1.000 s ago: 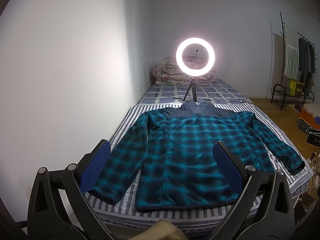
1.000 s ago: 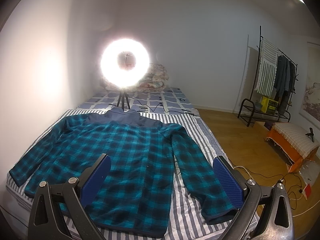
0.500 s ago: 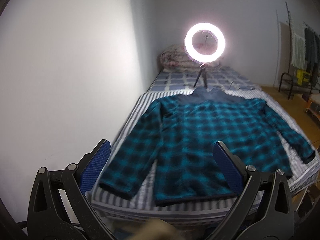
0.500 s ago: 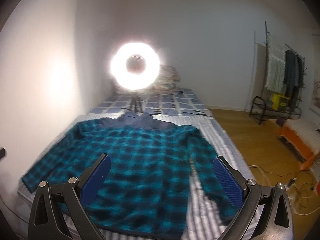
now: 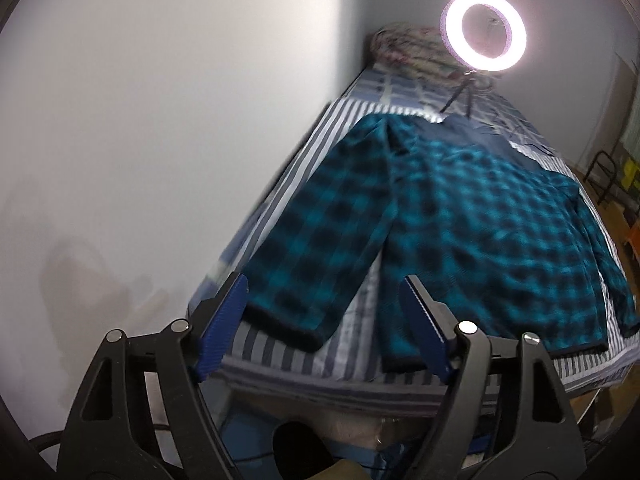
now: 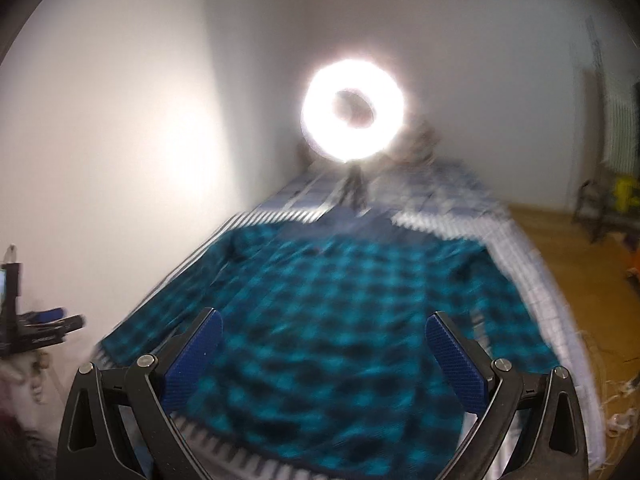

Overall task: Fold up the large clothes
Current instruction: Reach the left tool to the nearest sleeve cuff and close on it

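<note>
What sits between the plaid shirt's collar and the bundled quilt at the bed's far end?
The ring light on its small tripod, standing on the bed past the plaid shirt; the left wrist view shows it best.

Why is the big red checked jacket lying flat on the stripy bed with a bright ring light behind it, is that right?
Nearly. The jacket is not red; it is teal and black checks, as the left wrist view shows. It does lie spread flat on the stripy bed, with the bright ring light behind it.
</note>
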